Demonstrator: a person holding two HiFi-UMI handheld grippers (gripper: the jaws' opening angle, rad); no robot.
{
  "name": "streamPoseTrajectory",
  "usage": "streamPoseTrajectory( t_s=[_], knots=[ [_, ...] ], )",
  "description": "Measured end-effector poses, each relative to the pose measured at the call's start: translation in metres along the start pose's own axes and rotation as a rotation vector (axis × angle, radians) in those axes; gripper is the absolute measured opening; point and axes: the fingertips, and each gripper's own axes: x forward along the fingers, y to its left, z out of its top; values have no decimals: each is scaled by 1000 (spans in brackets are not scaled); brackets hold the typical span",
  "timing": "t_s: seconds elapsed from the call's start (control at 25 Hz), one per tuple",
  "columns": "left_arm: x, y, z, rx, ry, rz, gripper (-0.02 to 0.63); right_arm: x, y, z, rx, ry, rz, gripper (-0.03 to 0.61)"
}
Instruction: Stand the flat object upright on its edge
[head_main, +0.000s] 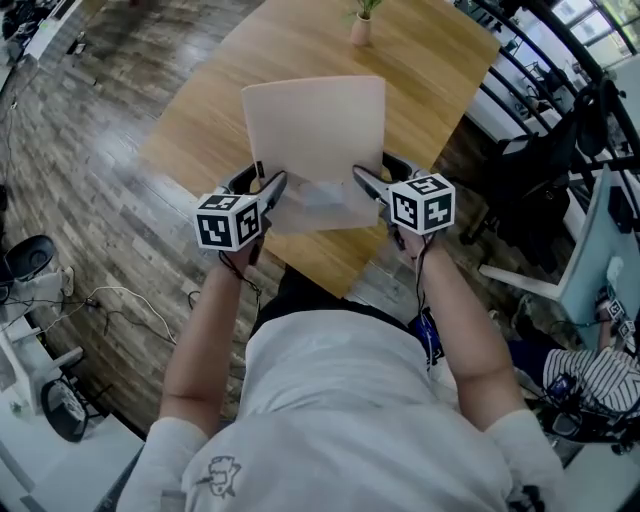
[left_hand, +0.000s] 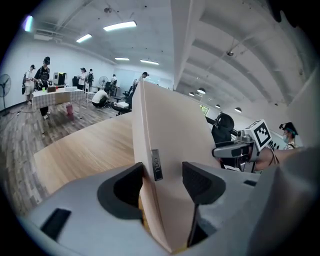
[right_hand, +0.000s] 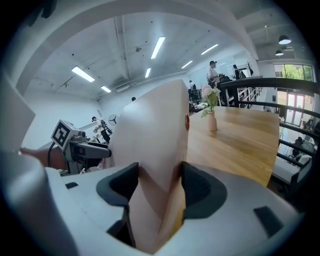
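- Both forearms, left (head_main: 205, 330) and right (head_main: 455, 320), reach forward from the white T-shirt (head_main: 340, 420), side by side and roughly parallel.
- The T-shirt carries a small printed drawing (head_main: 222, 475). No wording on it is legible.
- The left gripper (head_main: 265, 195) and right gripper (head_main: 372, 185) face each other, angled forward and down. Each marker cube, left (head_main: 228, 220) and right (head_main: 422, 203), faces the head camera.
- Left gripper: the jaws are closed on the near left edge of the flat object (head_main: 315, 130), with a pad against each face.
- Right gripper: the jaws are clamped on the near right edge of the same object, with both pads in contact.
- The flat object is a beige panel held between the two grippers over the near part of the wooden table (head_main: 430, 70), broad face towards the head camera. Contact with the table cannot be determined.
- A small grey tag (left_hand: 156, 164) on the object's edge bears print too small to read. A red dot (right_hand: 187, 120) sits on the opposite edge.
- A vase (head_main: 360, 28) with a plant stands at the table's far end.
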Motion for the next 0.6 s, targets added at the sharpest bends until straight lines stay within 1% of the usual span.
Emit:
streamPoseTrajectory(
  t_s=[0.12,0.32,0.6],
  knots=[
    [-18,-11,8,22,-40,14,255,-17,11,7,-12,-35,6,275],
    [-48,-28,18,53,-82,18,255,-43,32,19,-45,-74,-4,275],
    [-72,-32,34,87,-127,3,255,-61,54,38,-71,-127,-31,272]
  ],
)
